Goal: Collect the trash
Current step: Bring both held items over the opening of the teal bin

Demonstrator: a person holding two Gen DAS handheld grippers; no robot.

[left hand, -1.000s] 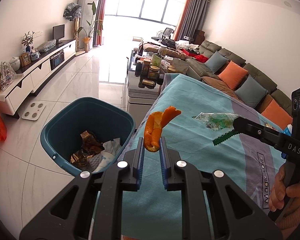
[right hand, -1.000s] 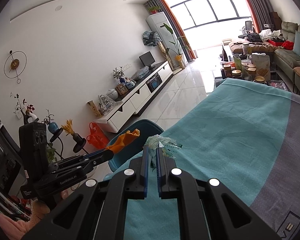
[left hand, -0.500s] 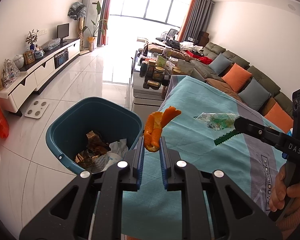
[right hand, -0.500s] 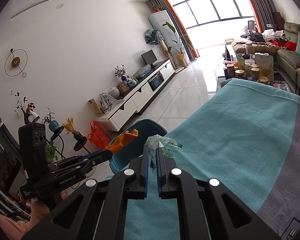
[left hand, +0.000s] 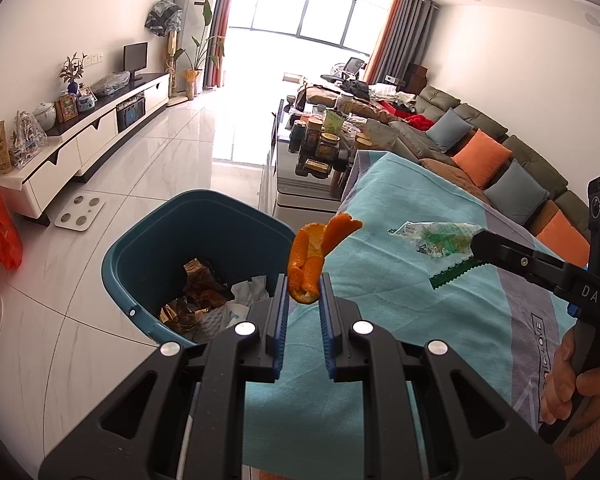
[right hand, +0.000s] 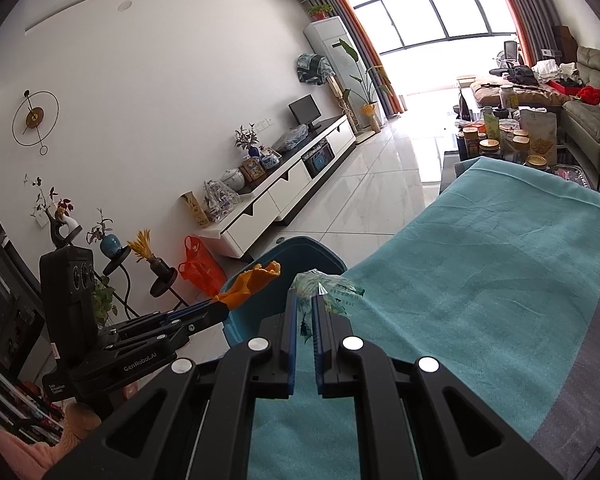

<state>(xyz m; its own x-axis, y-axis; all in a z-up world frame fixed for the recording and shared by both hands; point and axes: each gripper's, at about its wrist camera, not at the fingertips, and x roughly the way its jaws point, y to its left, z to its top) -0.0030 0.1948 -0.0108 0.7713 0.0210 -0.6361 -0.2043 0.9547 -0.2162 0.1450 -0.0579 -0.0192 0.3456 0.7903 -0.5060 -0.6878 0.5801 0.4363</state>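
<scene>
Little has moved since the earlier frames: both grippers hover as before. At centre frame the left gripper (left hand: pixel 303 294) is clamped on an orange peel (left hand: pixel 314 254), beside the teal bin (left hand: pixel 148 240) at lower left. Right of it, the right gripper (right hand: pixel 305 304) pinches a crumpled plastic wrapper (right hand: pixel 330 288) above the teal cloth (right hand: pixel 500 272).

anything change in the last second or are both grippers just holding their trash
No visible change. The left gripper stays shut on the orange peel by the bin; the right gripper stays shut on the wrapper over the cloth.
</scene>
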